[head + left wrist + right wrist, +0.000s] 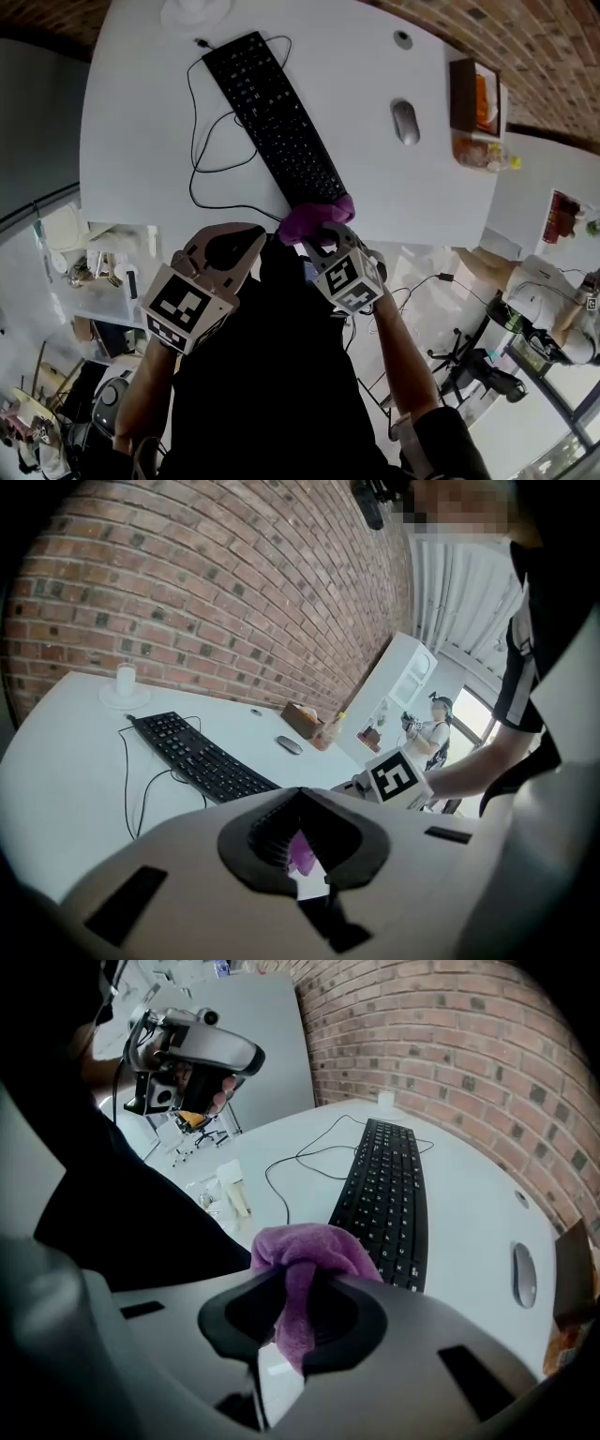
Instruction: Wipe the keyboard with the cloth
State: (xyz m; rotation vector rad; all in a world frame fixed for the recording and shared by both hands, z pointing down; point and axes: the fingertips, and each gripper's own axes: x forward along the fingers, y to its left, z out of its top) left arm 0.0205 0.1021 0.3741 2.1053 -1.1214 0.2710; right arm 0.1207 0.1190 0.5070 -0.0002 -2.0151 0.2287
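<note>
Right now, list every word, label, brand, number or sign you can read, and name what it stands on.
None can be read in any view.
Keyboard: key legends too small.
Marker cubes: black-and-white square patterns, no letters.
Brown box: print, if any, too blurred.
Purple cloth: no label shows.

Lit brightly by even daylight, strongest from the window (473, 714) right of the tabletop (141, 112). Washed nearly white across that tabletop, with only thin, soft shadow beside the keyboard (277, 117). Bowed heavily by the wide lens, darkened to black at the corners, softened close to each camera.
</note>
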